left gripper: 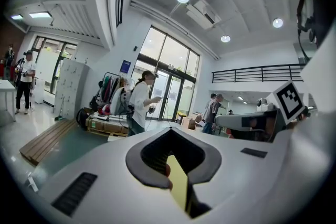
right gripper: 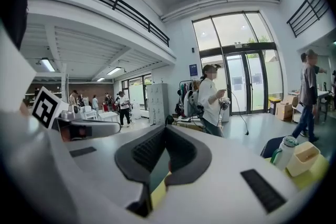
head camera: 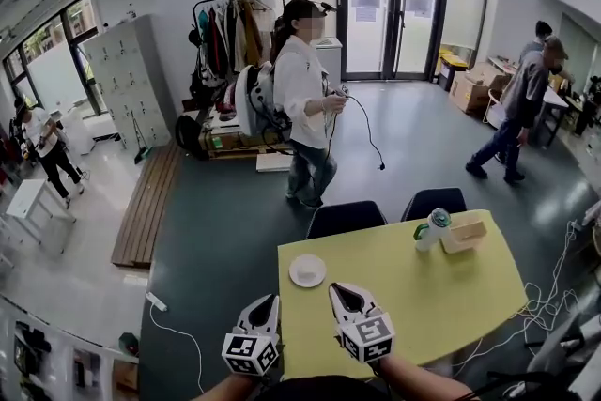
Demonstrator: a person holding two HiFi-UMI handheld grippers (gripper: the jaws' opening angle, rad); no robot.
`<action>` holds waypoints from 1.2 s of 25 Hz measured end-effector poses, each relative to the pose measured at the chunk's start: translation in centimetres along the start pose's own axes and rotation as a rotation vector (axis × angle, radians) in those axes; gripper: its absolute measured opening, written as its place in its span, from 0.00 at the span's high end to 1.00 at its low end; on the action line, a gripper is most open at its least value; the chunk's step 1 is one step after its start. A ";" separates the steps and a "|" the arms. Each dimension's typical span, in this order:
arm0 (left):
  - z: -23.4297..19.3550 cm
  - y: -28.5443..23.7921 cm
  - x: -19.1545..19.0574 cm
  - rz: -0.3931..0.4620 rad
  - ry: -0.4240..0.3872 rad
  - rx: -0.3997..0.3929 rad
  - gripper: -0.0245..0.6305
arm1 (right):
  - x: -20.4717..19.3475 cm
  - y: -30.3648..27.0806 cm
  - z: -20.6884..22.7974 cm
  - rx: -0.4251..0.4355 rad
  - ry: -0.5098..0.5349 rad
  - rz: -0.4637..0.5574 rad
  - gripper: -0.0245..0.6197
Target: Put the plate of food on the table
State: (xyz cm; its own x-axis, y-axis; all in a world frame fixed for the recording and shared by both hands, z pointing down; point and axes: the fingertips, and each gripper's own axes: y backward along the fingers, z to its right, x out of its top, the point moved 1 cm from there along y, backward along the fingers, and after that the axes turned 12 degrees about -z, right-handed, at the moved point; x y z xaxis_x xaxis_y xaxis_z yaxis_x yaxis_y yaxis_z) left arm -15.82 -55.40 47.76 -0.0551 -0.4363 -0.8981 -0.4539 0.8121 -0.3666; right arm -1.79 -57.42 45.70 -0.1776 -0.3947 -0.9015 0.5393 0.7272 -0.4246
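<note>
A small white plate lies on the yellow table, near its left edge. I cannot make out what is on it. My left gripper hovers shut just off the table's left front corner, slightly nearer to me than the plate. My right gripper is shut over the table's front part, just right of the plate. Neither gripper holds anything. In the left gripper view the left gripper shows only a sliver of yellow table between its jaws. The right gripper looks the same in its own view.
A white bottle with a green lid and a beige box stand at the table's far right. Two dark chairs sit behind the table. A person in white stands beyond them, and another walks at right. Cables trail right.
</note>
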 end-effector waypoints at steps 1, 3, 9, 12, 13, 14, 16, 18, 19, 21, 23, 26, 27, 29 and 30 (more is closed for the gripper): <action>0.1 0.0 0.0 0.002 -0.004 -0.001 0.95 | 0.0 0.0 -0.2 0.002 -0.001 0.001 0.94; 0.2 0.0 0.1 0.008 -0.014 -0.004 0.95 | -0.2 -0.1 -0.5 0.005 -0.004 0.001 0.94; 0.4 -0.2 0.0 0.008 -0.018 -0.008 0.95 | -1.0 -0.3 -0.7 0.005 -0.011 -0.013 0.94; 0.4 -0.3 0.0 0.002 -0.010 -0.016 0.95 | -0.8 -0.4 -0.7 0.004 -0.016 -0.011 0.94; 0.3 -0.3 0.0 0.001 -0.009 -0.017 0.95 | -0.7 -0.5 -0.7 0.003 -0.017 -0.011 0.94; 0.3 -0.3 0.0 0.000 -0.009 -0.018 0.95 | -0.7 -0.5 -0.7 0.001 -0.017 -0.011 0.94; 0.3 -0.3 0.0 0.000 -0.011 -0.018 0.95 | -0.6 -0.6 -0.6 -0.003 -0.016 -0.012 0.94; 0.4 -0.2 0.0 0.000 -0.015 -0.017 0.95 | -0.6 -0.5 -0.6 -0.004 -0.016 -0.012 0.94; 0.5 -0.2 0.0 0.000 -0.016 -0.016 0.95 | -0.7 -0.4 -0.6 -0.004 -0.016 -0.012 0.94; 0.6 -0.1 -0.1 -0.001 -0.017 -0.014 0.95 | -0.8 -0.3 -0.8 -0.002 -0.017 -0.012 0.94; 0.4 0.1 -0.3 -0.001 -0.015 -0.010 0.95 | -0.9 -0.5 -1.1 0.001 -0.020 -0.013 0.94; 0.1 0.2 -0.3 -0.001 -0.010 -0.006 0.95 | -1.0 -0.5 -1.4 -0.001 -0.023 -0.015 0.94; 0.0 0.3 -0.4 -0.001 -0.008 -0.006 0.95 | -1.0 -0.6 -1.4 -0.003 -0.024 -0.016 0.94; -0.2 0.3 -0.5 -0.002 -0.003 -0.006 0.95 | -1.2 -0.6 -1.5 -0.006 -0.026 -0.016 0.94; -0.2 0.4 -0.6 -0.001 -0.001 -0.007 0.95 | -1.2 -0.6 -1.6 -0.008 -0.027 -0.017 0.94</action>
State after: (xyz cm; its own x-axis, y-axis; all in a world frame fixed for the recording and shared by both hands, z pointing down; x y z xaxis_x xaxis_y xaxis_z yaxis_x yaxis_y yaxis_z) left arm -16.18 -54.91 48.17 -0.0537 -0.4371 -0.8978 -0.4604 0.8087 -0.3662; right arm -3.19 -56.44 46.91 -0.1645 -0.4217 -0.8917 0.5299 0.7247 -0.4405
